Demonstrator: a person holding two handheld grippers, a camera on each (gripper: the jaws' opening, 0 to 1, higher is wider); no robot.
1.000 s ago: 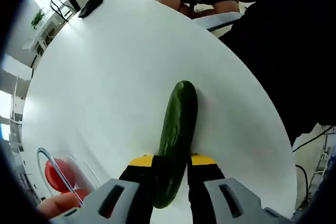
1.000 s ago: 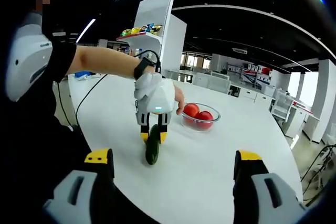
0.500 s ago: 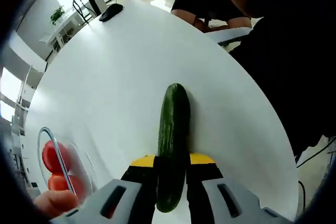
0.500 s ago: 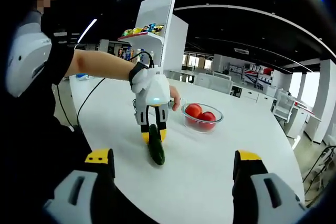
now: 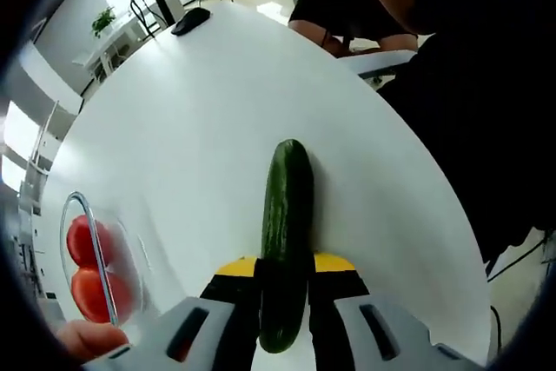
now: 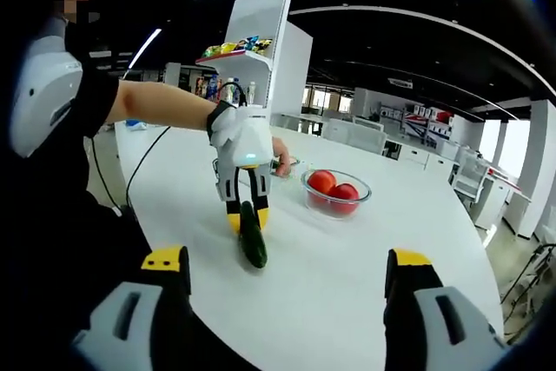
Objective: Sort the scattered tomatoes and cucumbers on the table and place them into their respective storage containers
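Left gripper view: camera rode low over the white table [image 5: 217, 128], looking forward and down along its own jaws and the cucumber [image 5: 285, 241] between them, very close. Far end of the table and a seated person lay beyond.

Right gripper view: camera sat off the near table edge, roughly level, facing across the table [image 6: 347, 275] toward the room, farther back; the left gripper [image 6: 243, 217] appeared at mid-distance.

Shared by both: the cucumber [image 6: 253, 235], the glass bowl of tomatoes [image 5: 91, 271] [image 6: 335, 195], the tabletop.
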